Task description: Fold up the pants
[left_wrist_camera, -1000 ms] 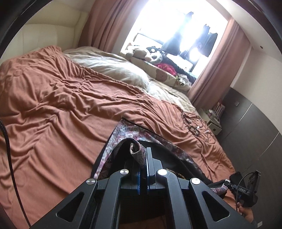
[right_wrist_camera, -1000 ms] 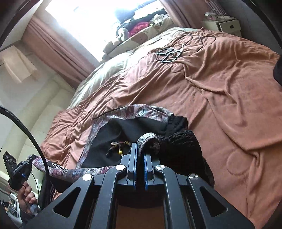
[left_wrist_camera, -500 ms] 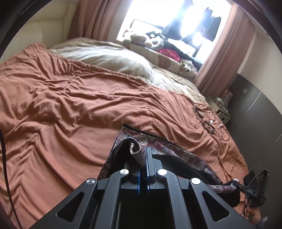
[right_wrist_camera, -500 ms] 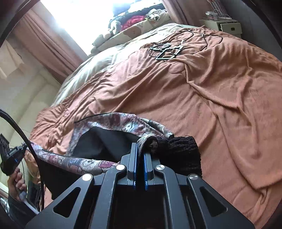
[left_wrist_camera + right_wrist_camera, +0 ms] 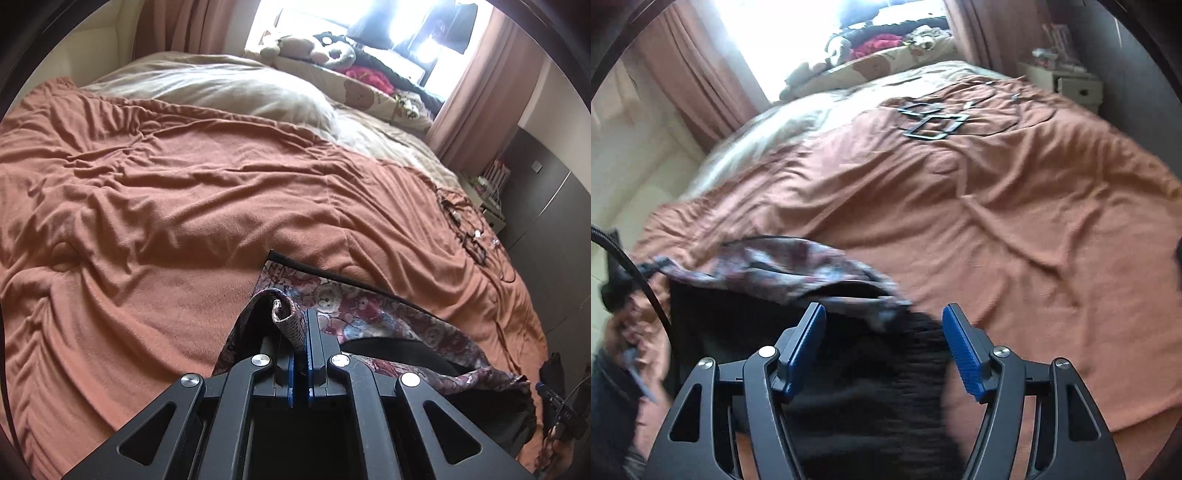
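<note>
Near the bed's (image 5: pixel 155 206) near edge lie the pants (image 5: pixel 373 310), black w/ a patterned paisley-type band; no readable brand or writing on them. L gripper (image 5: pixel 300 332) is clenched on a rolled bit of the patterned hem, which pokes up between its 2 blue pads. R gripper (image 5: pixel 884 343) is released, jaws wide apart, w/ dark knit fabric of the pants (image 5: pixel 798 273) below and between them; that view is blurred. Cables (image 5: pixel 934 122) sit toward the bed's far right corner. Plush toys (image 5: pixel 314 48) line the windowsill.
</note>
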`<state>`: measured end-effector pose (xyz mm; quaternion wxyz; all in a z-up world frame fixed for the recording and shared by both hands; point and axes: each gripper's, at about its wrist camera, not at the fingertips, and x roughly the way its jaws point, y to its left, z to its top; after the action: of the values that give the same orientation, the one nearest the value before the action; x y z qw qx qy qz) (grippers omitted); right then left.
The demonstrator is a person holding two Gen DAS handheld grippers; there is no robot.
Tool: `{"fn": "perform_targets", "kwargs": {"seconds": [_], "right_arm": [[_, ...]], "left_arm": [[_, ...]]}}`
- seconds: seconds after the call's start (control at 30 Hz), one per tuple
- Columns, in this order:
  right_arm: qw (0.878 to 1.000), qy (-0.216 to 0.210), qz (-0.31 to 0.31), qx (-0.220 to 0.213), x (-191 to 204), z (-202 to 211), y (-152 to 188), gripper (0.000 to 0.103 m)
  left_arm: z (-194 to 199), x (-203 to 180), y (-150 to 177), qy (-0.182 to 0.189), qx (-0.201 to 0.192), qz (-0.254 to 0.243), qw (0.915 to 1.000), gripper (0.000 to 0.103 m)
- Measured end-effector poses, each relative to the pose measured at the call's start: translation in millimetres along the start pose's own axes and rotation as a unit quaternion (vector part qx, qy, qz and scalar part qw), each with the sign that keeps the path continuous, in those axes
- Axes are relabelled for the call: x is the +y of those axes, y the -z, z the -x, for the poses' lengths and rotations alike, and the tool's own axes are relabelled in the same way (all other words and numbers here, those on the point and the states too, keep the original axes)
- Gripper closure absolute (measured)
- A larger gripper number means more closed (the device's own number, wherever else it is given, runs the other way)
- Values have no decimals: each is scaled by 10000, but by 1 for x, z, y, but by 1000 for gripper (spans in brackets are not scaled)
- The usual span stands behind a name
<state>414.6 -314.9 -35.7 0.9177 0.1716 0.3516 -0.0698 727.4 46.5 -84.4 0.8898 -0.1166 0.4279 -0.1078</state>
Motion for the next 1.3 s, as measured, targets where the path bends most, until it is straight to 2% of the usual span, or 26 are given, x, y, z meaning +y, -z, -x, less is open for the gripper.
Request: {"fn": "perform_targets", "kwargs": {"seconds": [0.1, 0.13, 0.17, 0.2, 0.23, 0.4, 0.53, 0.57, 0.63, 0.67, 0.7, 0.77, 0.83, 0.9, 1.0, 1.3], "right_arm": [[9993, 208, 84, 311, -1, -11, 2, 39], [9985, 215, 130, 479, 0, -19, 5, 42], [9982, 201, 157, 535, 1, -22, 6, 48], [9979, 172, 196, 592, 2, -26, 6, 64], [9973, 177, 252, 671, 5, -31, 8, 68], [9970, 349, 460, 520, 12, -36, 1, 72], [9976, 447, 400, 349, 9, -40, -2, 76], [9976, 473, 392, 310, 9, -41, 2, 76], [9975, 570, 362, 211, 8, -40, 4, 76], [9973, 629, 343, 174, 8, -41, 5, 76], [9970, 677, 332, 160, 8, -42, 5, 76], [9968, 714, 274, 244, 6, -48, 7, 74], [9971, 649, 181, 353, 3, -52, 8, 70], [9984, 485, 112, 277, 2, -47, 11, 66], [9994, 300, 51, 165, -1, -37, 13, 47], [9999, -47, -83, 140, -19, -2, 28, 46]], "left_arm": [[-13, 2, -9, 6, 103, 85, 9999, 98], [-18, 2, -12, -16, 134, 100, 9999, 98], [-23, 2, -15, -78, 174, 99, 9998, 98], [-30, 1, -19, -112, 220, 93, 9997, 98], [-34, 1, -21, -120, 242, 93, 9996, 98], [-67, -2, -35, -249, 455, 92, 9986, 98], [-89, 4, -41, -138, 522, 289, 9981, 98], [-94, 5, -41, -90, 530, 350, 9979, 96], [-106, 10, -41, -6, 645, 514, 9966, 87], [-110, 12, -40, -63, 704, 567, 9959, 64], [-111, 15, -38, -106, 680, 613, 9957, 36], [-105, 18, -36, -116, 500, 620, 9968, 21], [-96, 24, -33, -122, 453, 599, 9971, 20], [-88, 30, -30, -147, 483, 608, 9969, 20], [-71, 37, -24, -194, 467, 522, 9974, 20], [-6, 49, 11, -315, 429, 408, 9977, 20]]}}
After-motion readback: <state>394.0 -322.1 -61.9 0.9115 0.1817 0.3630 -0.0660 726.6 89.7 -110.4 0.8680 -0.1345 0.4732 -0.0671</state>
